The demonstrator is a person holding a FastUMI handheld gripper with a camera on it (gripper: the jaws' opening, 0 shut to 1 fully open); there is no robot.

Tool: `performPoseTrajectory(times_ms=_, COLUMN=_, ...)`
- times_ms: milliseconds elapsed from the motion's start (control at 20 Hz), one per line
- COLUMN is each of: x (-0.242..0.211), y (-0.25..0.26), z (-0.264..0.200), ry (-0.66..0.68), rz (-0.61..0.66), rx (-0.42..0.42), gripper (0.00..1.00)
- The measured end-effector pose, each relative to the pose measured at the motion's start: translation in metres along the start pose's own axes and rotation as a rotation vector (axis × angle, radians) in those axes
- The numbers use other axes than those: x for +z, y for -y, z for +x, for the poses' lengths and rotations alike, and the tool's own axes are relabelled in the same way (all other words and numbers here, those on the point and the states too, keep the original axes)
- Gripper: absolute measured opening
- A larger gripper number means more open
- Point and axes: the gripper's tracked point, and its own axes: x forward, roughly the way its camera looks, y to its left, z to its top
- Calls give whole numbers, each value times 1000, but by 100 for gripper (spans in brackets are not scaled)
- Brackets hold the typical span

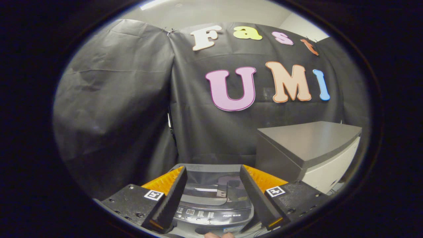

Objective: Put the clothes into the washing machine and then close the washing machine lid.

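Just ahead, low in frame: washing machine (211, 195), lid (216, 186) down, framed between jaws spread apart, gripping nothing.

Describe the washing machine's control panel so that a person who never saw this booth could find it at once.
Start from the grey-topped white cabinet before the black cloth wall; beside it, lower, stands the top-loading washing machine with a glossy dark lid. The control panel is the curved dark strip below that lid, between the open gripper fingers. Its rows of small buttons distinguish it.
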Motion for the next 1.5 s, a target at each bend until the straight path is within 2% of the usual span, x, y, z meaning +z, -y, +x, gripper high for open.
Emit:
performPoseTrajectory(times_ms=750, x=12, y=-6, z=-87, ry=42, rz=-50, rx=-2, gripper=97)
performPoseTrajectory(times_ms=1250, x=-12, y=-6, z=-153, ry=53, rz=-38, rx=-2, gripper=97)
performPoseTrajectory(times_ms=1500, x=-26, y=-2, z=-179, ry=71, rz=-72, rx=-27, gripper=96)
